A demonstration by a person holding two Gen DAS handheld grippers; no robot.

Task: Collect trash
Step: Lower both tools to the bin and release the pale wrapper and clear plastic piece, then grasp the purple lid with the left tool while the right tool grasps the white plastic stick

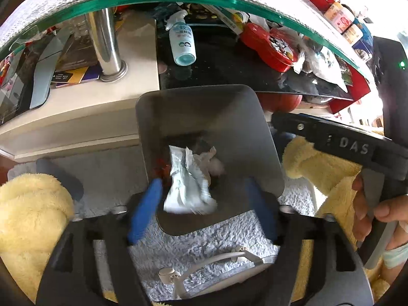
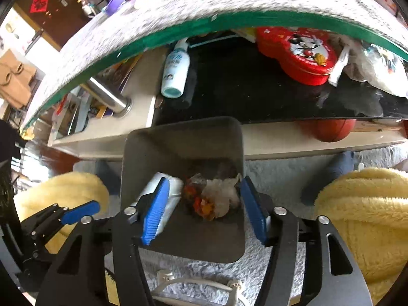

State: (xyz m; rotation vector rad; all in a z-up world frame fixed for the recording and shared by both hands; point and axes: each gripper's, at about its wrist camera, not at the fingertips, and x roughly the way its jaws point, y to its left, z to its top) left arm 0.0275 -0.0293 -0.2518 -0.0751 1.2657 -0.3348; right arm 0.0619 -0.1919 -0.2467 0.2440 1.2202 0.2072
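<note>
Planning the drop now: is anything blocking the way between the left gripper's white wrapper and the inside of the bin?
Nothing visible blocks it. The white wrapper hangs at the open left gripper, directly over the gray bin, whose mouth is open with no lid. Only earlier trash lies at the bottom. The right gripper is open over it too.

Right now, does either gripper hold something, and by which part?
Nothing is held. Left gripper and right gripper are both open above the bin; the white wrapper lies loose inside it.
</note>
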